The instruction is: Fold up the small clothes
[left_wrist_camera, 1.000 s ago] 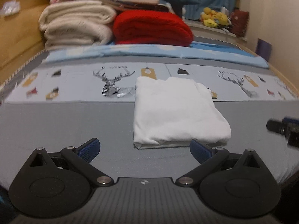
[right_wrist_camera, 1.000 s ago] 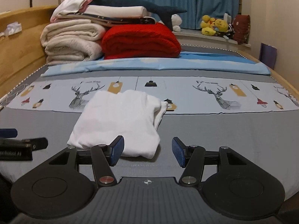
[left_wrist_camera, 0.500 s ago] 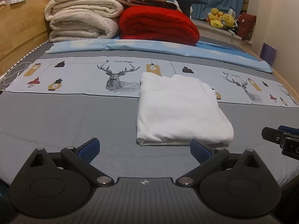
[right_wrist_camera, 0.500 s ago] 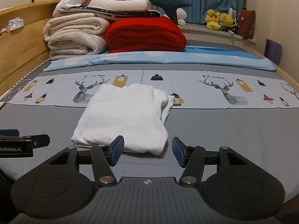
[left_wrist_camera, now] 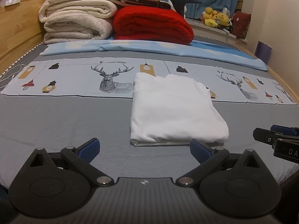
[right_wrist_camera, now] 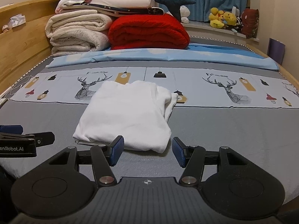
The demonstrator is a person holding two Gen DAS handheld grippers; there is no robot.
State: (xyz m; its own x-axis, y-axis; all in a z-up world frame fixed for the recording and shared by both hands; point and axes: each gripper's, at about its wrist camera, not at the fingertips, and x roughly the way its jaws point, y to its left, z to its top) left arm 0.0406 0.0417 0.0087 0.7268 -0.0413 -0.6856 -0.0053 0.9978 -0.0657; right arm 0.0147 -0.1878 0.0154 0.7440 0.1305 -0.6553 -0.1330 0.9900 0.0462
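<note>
A white garment (left_wrist_camera: 173, 110) lies folded into a thick rectangle on the grey bed cover (left_wrist_camera: 56, 119). In the right wrist view the same white garment (right_wrist_camera: 127, 115) rests just beyond the fingers. My left gripper (left_wrist_camera: 144, 148) hovers open near the bed's front edge, short of the garment's near fold, with nothing between its blue pads (left_wrist_camera: 88, 147). My right gripper (right_wrist_camera: 147, 151) is also open and empty, level with the garment's near right corner. Each gripper shows at the edge of the other's view: the right gripper (left_wrist_camera: 276, 140), the left gripper (right_wrist_camera: 24, 140).
Folded cream blankets (left_wrist_camera: 76, 24) and a red blanket (left_wrist_camera: 153, 26) are stacked at the head of the bed. A wooden side rail (right_wrist_camera: 20, 43) runs along the left. Yellow plush toys (right_wrist_camera: 222, 18) sit on the window ledge. A deer-print sheet (right_wrist_camera: 224, 91) crosses the bed.
Both views have tilted slightly, so the garment and the blanket stack sit a little lower in frame. The garment has not moved. Both grippers stay open as before.
</note>
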